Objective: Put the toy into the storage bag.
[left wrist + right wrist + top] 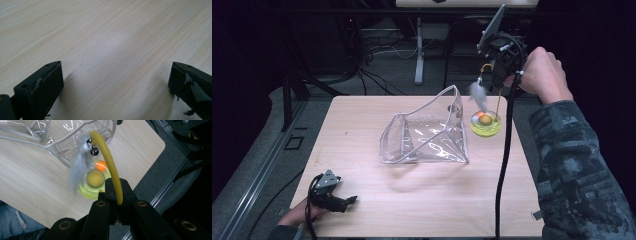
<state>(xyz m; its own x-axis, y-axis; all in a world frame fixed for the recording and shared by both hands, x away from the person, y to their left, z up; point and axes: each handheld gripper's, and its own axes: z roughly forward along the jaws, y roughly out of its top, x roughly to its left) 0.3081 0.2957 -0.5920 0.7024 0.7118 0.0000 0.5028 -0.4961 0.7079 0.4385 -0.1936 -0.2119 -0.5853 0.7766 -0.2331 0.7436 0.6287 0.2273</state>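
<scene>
One cat toy (485, 122): yellow round base above the table's (362, 210) far right corner, beside a clear pouch (427, 135). Its yellow wand (110, 167) is pinched between the right gripper's (117, 195) closed jaws, feather (77, 172) dangling. Left gripper (115, 82) rests spread wide, well apart.

left hand (297, 212) cut off by bottom edge, feather (478, 93) blurred
</scene>
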